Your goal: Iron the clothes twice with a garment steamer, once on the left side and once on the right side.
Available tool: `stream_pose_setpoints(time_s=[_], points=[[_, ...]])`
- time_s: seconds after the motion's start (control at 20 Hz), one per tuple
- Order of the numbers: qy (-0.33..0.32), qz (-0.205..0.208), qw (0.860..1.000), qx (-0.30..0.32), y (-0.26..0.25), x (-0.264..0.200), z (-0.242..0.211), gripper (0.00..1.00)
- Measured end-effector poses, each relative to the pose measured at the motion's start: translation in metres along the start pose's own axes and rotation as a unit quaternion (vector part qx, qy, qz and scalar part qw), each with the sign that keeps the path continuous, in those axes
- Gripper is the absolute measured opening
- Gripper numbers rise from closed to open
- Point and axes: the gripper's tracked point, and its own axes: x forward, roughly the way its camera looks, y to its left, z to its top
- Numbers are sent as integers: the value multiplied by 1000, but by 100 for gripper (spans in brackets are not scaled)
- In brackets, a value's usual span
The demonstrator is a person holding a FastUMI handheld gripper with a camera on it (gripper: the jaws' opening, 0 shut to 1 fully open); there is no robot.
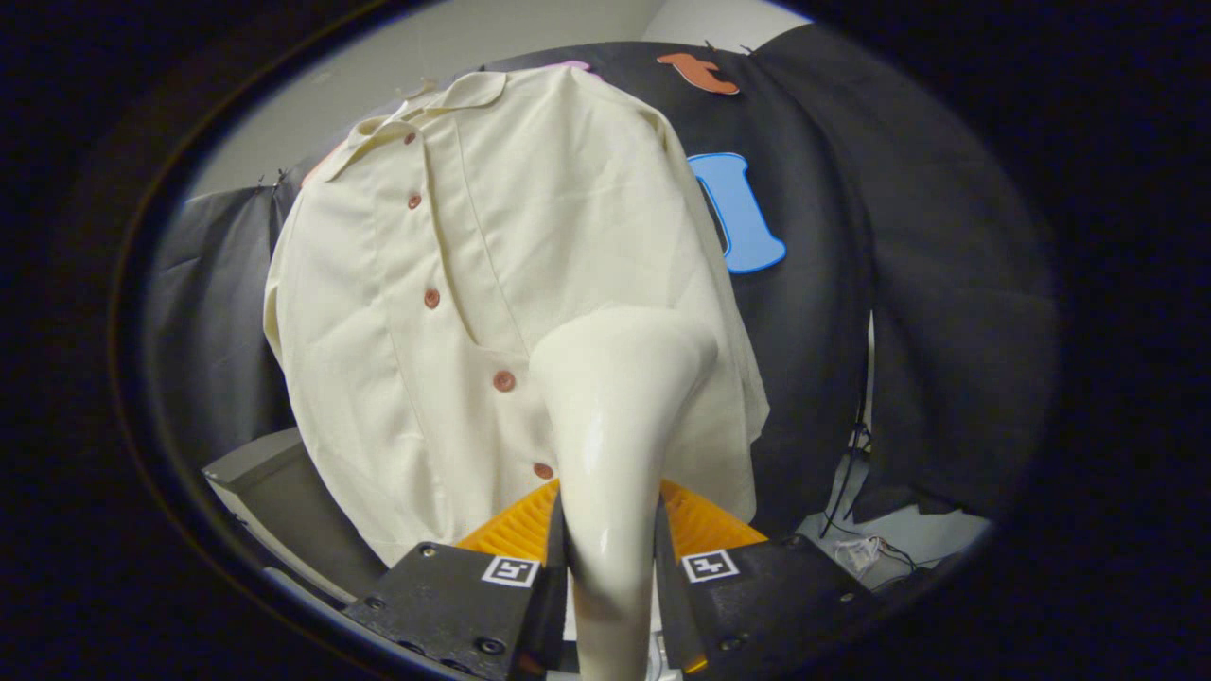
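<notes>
A cream short-sleeved shirt [473, 284] with reddish-brown buttons hangs in front of the black cloth wall, just ahead of my fingers. My gripper [610, 558] is shut on the glossy cream garment steamer [615, 416], both fingers pressing its handle. The steamer rises from between the fingers, and its wide head lies against the shirt's lower part, to the right of the button row. The shirt's hem behind the steamer is hidden.
A grey boxy unit [284, 482] stands below the shirt on the left. Black cables [851, 473] and a small white object lie on the pale floor to the right. The black cloth wall [899, 284] closes off the back and right.
</notes>
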Motion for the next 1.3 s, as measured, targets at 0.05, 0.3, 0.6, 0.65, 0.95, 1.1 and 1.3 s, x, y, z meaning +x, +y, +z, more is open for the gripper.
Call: stream_pose_setpoints(time_s=[0.05,0.3,0.6,0.65,0.95,1.1,1.3], points=[[4,5,1000,-2,-2,0,-8,41],[19,14,1000,5,-13,-1,-46,41],[45,10,999,15,-24,-6,-88,41],[48,12,999,15,-24,-6,-95,41],[56,-6,998,17,-42,-12,-127,41],[52,-12,998,20,-49,-21,-134,41],[39,-5,999,27,-41,-42,-126,41]])
